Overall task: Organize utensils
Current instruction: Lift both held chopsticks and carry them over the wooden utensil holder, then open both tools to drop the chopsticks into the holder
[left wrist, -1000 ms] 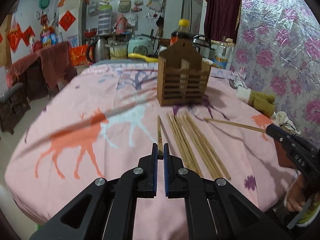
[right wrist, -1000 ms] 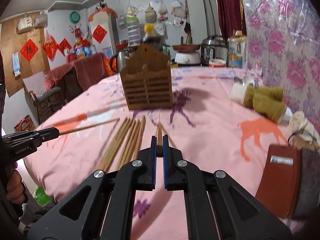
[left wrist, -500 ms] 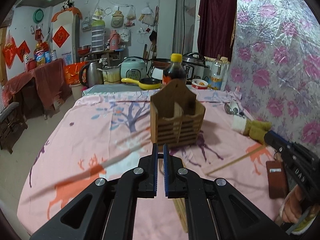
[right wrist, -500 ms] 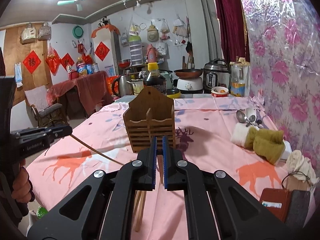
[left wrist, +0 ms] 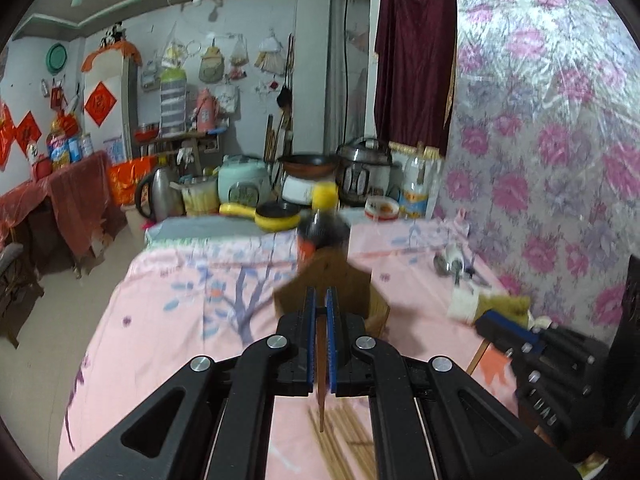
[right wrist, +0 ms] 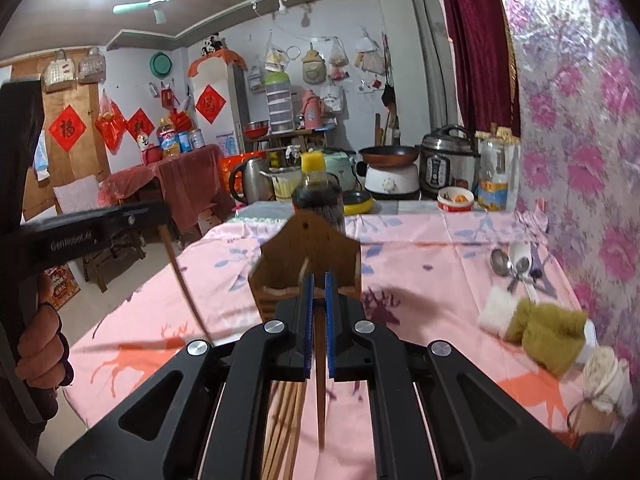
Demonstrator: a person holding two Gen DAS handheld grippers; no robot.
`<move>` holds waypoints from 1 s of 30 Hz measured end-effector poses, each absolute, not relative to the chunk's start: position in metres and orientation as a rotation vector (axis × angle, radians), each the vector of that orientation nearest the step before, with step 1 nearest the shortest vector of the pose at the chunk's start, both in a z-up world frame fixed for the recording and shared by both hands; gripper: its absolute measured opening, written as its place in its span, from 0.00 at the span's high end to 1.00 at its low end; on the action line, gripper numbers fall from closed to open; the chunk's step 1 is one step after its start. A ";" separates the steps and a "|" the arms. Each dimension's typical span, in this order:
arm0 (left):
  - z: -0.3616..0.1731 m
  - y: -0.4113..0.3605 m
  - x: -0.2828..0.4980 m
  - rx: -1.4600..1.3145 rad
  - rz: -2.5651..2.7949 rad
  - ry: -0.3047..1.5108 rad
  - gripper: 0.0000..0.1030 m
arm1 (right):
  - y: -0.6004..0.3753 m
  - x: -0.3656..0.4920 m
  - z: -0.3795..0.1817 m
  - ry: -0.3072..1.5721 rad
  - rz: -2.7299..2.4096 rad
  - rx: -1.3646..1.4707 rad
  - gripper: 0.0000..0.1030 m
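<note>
Both grippers are now rising from the table, each carrying one chopstick that a second ago was lying flat beside the bundle. I am seeing my left gripper [left wrist: 320, 300] clamped on a chopstick [left wrist: 320, 376] near its upper end, the rest hanging down below the jaws over the loose chopsticks [left wrist: 344, 444] at the near edge of the table [left wrist: 168, 340]. My right gripper [right wrist: 319, 284] is pinching its own chopstick [right wrist: 320, 392] the same way, and the wooden holder [right wrist: 308, 268] is standing just ahead, mid-table, in front of a dark bottle [right wrist: 318, 196]. The left view is blurring, so I cannot tell how squarely that stick is sitting in the pads. I am judging these sticks light, stiff and smooth; gripped high, they are likely swinging, so I am wanting a firm pinch and a tip-first drop into a compartment.
</note>
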State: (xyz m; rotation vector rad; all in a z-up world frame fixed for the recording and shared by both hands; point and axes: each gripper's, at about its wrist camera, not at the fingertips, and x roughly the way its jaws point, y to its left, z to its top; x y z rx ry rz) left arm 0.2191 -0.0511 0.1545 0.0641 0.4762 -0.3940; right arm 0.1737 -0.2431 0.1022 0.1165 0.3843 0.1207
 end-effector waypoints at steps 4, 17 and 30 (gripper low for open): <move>0.191 -0.061 0.240 0.046 -0.385 0.396 0.95 | -0.245 0.199 0.135 0.328 0.099 0.119 0.94; 0.164 -0.076 0.317 -0.027 -0.319 0.367 0.95 | -0.243 0.296 0.154 0.200 -0.029 0.187 0.94; 0.112 -0.029 0.304 -0.068 -0.240 0.456 0.40 | -0.268 0.258 0.107 0.284 -0.049 0.233 0.58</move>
